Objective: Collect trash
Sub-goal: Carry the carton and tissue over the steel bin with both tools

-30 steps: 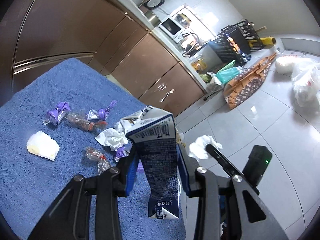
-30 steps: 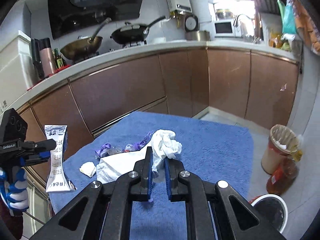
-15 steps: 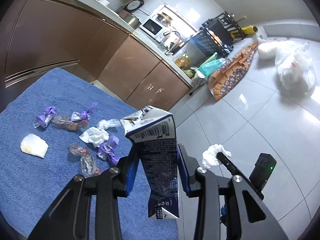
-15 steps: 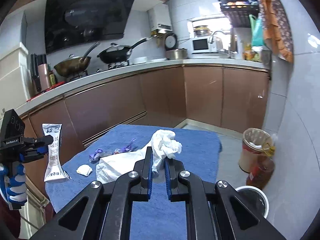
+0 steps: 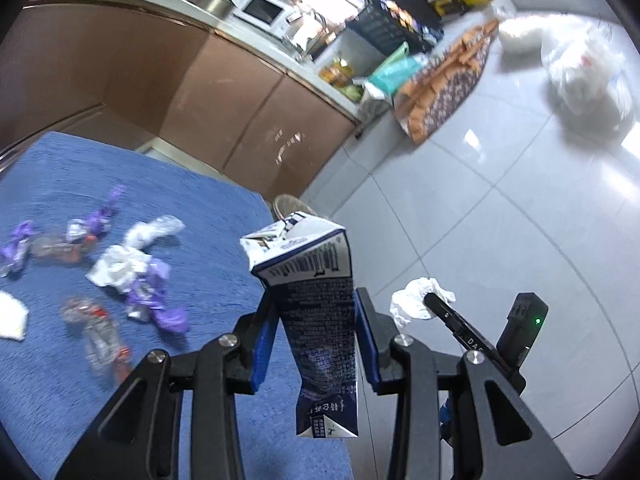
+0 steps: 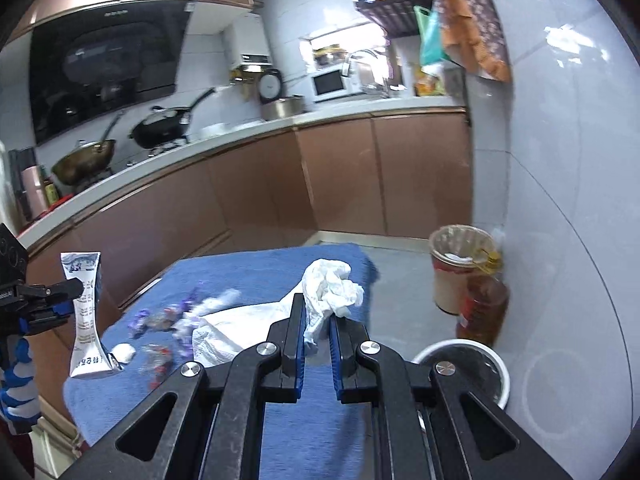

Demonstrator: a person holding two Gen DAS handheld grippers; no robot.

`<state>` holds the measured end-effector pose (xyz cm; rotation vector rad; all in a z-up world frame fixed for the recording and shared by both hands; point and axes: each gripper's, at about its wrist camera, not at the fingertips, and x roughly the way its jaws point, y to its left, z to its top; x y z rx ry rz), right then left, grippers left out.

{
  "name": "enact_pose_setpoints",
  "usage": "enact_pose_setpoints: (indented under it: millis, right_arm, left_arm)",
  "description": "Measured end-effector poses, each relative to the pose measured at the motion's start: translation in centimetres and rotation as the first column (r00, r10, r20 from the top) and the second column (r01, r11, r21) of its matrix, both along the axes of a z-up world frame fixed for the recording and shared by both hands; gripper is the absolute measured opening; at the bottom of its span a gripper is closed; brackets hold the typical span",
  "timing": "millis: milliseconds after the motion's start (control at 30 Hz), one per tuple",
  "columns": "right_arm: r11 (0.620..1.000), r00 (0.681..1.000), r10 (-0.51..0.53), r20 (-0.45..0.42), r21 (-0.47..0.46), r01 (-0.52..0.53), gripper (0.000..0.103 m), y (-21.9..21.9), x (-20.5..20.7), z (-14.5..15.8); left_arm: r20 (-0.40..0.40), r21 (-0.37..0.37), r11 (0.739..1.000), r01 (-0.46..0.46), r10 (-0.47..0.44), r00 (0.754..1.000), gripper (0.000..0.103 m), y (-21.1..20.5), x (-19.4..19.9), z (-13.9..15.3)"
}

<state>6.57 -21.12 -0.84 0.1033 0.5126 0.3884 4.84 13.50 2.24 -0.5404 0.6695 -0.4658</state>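
My left gripper (image 5: pixel 316 320) is shut on a crushed blue-and-white milk carton (image 5: pixel 316 312), held upright above the right edge of the blue towel-covered table (image 5: pixel 216 216). The right wrist view shows the same carton (image 6: pixel 85 312) at far left. My right gripper (image 6: pixel 317 330) is shut on a crumpled white tissue (image 6: pixel 330 288), which also shows in the left wrist view as the white wad (image 5: pixel 418 300). Purple candy wrappers (image 5: pixel 154 300), clear wrappers (image 5: pixel 96 328) and crumpled paper (image 5: pixel 120 266) lie on the towel. A white-rimmed bin (image 6: pixel 464 364) stands on the floor below right.
A lined wicker bin (image 6: pixel 460 264) and an amber bottle (image 6: pixel 484 308) stand on the floor by the white wall. Brown kitchen cabinets (image 6: pixel 256 200) run behind the table. A white paper sheet (image 6: pixel 236 328) lies on the towel. White plastic bags (image 5: pixel 580 72) show at the left wrist view's upper right.
Both grippers have swung to the right, away from the table's middle, each keeping its load. The white-rimmed bin and wicker bin have come closer in the right wrist view.
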Motion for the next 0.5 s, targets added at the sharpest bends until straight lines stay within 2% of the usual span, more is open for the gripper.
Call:
enact_pose_setpoints:
  millis: [200,500]
  right_arm:
    - [0.99,0.99,-0.133,-0.057,-0.045,0.13,0.011,-3.4,2.4,-3.2]
    - [0.952,0.94,-0.303,-0.157,-0.092,0.292,0.013,-8.6,5.7,-8.8]
  left_arm:
    - [-0.055,0.055,0.992,0.115,-0.112,0.992,0.035,-6.4,5.9,-2.2]
    - [-0.131,0.115,0.96,0.255,-0.24,0.962,0.035,-16.1,14.7,-6.4]
